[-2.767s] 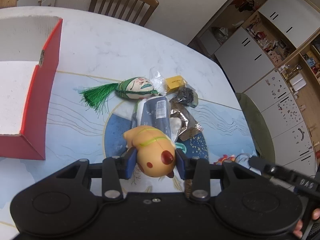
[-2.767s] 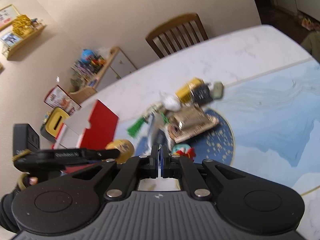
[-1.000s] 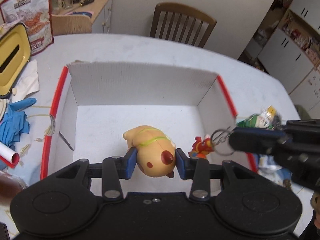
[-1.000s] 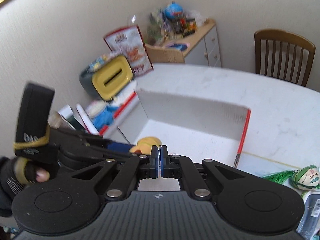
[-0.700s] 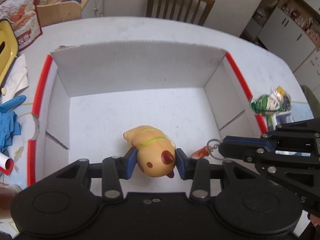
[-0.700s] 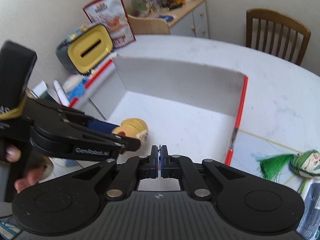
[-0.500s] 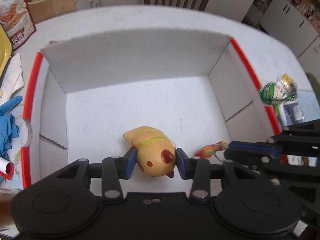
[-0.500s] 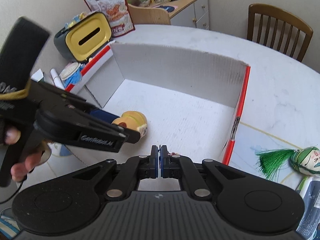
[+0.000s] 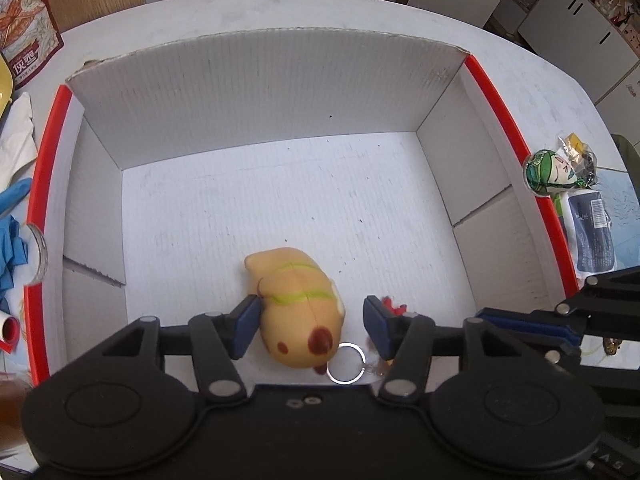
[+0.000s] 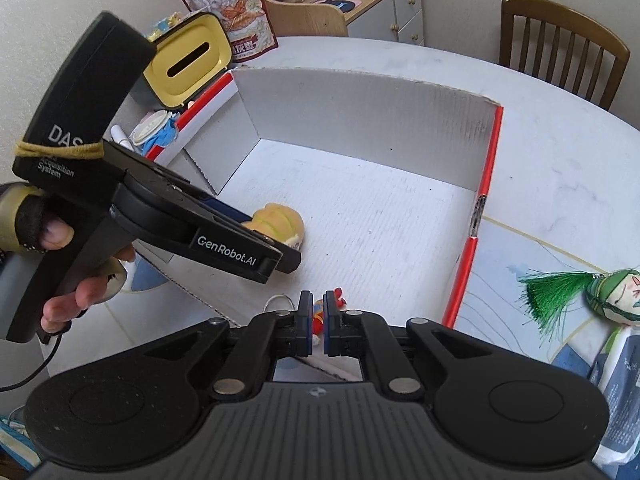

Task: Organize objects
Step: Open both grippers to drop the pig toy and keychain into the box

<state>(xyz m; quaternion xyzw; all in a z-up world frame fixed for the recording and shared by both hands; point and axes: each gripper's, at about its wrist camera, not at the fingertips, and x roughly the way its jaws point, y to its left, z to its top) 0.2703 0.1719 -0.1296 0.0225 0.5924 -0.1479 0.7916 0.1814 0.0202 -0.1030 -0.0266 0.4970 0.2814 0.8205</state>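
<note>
Yellow dog toy [image 9: 298, 308] is seen lying on the floor of the white box [image 9: 256, 92], between the spread fingers of the left tongs [image 9: 310, 326]; the left finger is touching or just beside it, the right finger stands apart. Left tongs are released. Red keychain figure [image 10: 318, 314] with its metal ring [image 9: 346, 362] is seen between the slightly parted right tongs [image 10: 317, 322]; contact cannot be judged. A green tasselled doll [image 10: 612, 290] lies on the counter [image 10: 560, 128] outside the box.

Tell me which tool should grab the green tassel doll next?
Probably the right tool: the green tassel doll lies outside the box on its side. The left tool is open too, but farther, around the yellow toy.
</note>
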